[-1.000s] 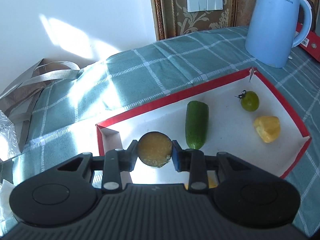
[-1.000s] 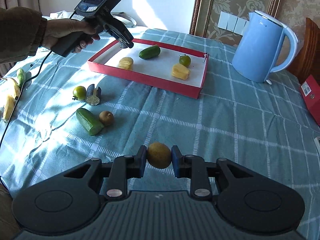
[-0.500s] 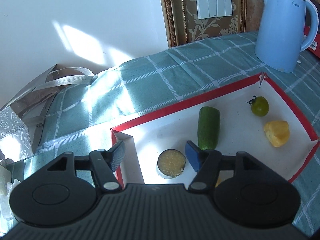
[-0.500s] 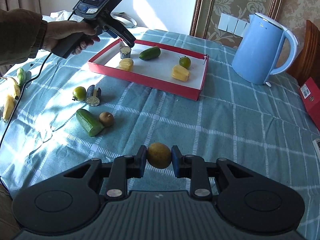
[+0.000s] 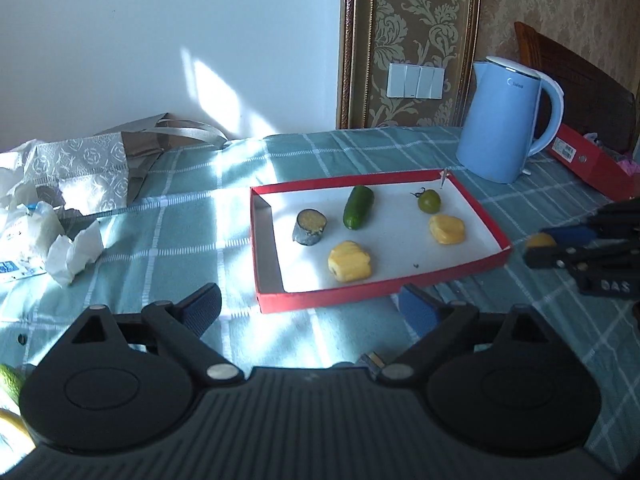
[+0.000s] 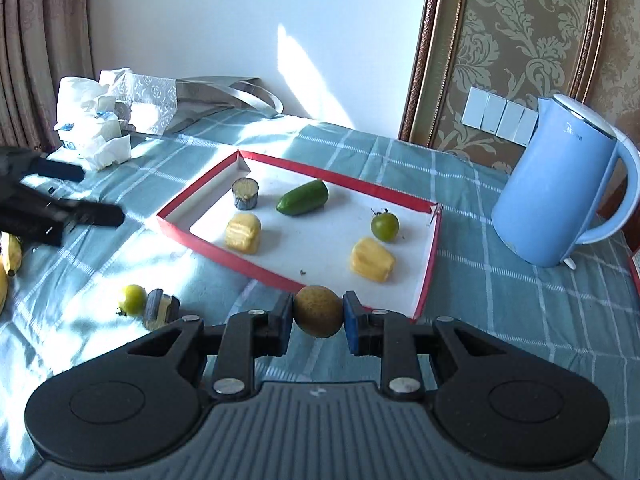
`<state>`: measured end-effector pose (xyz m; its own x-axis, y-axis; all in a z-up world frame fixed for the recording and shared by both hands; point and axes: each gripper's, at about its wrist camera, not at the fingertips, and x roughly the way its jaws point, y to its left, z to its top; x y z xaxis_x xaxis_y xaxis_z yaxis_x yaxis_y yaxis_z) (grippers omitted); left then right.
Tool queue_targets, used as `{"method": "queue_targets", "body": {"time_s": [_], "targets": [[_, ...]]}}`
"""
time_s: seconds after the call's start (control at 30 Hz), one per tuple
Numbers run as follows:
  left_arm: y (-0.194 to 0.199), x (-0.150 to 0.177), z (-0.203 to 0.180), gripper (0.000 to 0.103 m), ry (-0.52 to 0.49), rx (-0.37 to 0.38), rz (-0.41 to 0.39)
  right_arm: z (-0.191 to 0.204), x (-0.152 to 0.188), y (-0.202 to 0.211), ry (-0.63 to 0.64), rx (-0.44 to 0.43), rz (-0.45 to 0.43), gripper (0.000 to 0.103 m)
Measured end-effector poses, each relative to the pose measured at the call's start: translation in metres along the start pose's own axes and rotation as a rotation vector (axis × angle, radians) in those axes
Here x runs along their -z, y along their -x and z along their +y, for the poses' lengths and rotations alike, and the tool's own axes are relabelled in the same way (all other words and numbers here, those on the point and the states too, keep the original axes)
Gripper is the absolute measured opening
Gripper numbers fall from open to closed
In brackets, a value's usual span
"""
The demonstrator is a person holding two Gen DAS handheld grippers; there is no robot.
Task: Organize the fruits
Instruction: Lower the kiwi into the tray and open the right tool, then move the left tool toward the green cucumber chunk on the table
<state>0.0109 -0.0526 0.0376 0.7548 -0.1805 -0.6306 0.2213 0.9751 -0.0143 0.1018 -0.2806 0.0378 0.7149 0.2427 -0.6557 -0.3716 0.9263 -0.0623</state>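
The left gripper stands wide apart with nothing between its blue pads; its jaws have just been opening, and it sits over the checked cloth on the near side of the red tray, clear of it. The right gripper is clenched on a brown round fruit, held between both pads just in front of the tray's near wall. In the left view this same gripper shows at the right edge, to the right of the tray. Inside the tray, on its white floor, lie five items, all apart from one another: a dark-skinned cut stub standing on end with its pale cut face up, near the left wall; a cucumber just beside it; a green tomato toward the far right corner; and two yellow chunks, one near the front, the other at the right. Outside the tray, on the cloth, the right view shows a second green tomato touching or just beside another dark cut piece, and a banana at the left edge. A blue kettle stands upright beyond the tray's far right corner. Crumpled tissues and a patterned bag lie well to the left.
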Motion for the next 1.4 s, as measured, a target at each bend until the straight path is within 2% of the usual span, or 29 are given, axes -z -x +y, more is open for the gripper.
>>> {"method": "queue_targets", "body": {"time_s": [0.1,0.2,0.47,0.7,0.97,1.03,1.1,1.17,1.23,1.27,1.3,1.37,1.4], "targets": [[0.022,0.013,-0.010,0.095,-0.042,0.014,0.019,-0.005,-0.018,-0.026,0.001,-0.006,-0.010,0.026],[0.039,0.017,-0.014,0.096,-0.071,-0.028,-0.006,-0.004,-0.030,-0.051,0.008,-0.016,-0.006,0.026],[0.057,0.013,0.003,0.097,-0.022,-0.093,-0.011,-0.003,-0.043,-0.111,0.005,-0.027,0.027,0.026],[0.066,0.019,0.006,0.098,-0.041,-0.135,-0.001,-0.008,-0.043,-0.144,-0.024,-0.011,0.048,0.026],[0.070,0.022,0.009,0.100,-0.039,-0.152,0.008,-0.013,-0.043,-0.160,-0.038,-0.005,0.068,0.026],[0.071,0.022,0.010,0.101,-0.032,-0.150,0.009,-0.013,-0.044,-0.159,-0.033,0.004,0.067,0.030],[0.070,0.021,0.010,0.102,-0.027,-0.149,0.009,-0.013,-0.045,-0.159,-0.036,-0.005,0.067,0.041],[0.070,0.021,0.009,0.103,-0.027,-0.152,0.010,-0.014,-0.048,-0.151,-0.036,0.007,0.050,0.048],[0.070,0.020,0.008,0.103,-0.021,-0.143,0.003,-0.015,-0.051,-0.137,-0.048,-0.005,0.023,0.048],[0.070,0.020,0.008,0.103,-0.019,-0.133,0.003,-0.015,-0.054,-0.126,-0.051,-0.007,-0.001,0.052],[0.069,0.020,0.007,0.103,-0.016,-0.120,0.005,-0.015,-0.055,-0.116,-0.053,-0.001,-0.019,0.062],[0.066,0.021,0.004,0.103,-0.014,-0.101,0.002,-0.016,-0.055,-0.085,-0.068,0.006,-0.077,0.074],[0.063,0.022,0.002,0.103,-0.016,-0.089,0.006,-0.017,-0.053,-0.071,-0.075,0.005,-0.100,0.077]]}}
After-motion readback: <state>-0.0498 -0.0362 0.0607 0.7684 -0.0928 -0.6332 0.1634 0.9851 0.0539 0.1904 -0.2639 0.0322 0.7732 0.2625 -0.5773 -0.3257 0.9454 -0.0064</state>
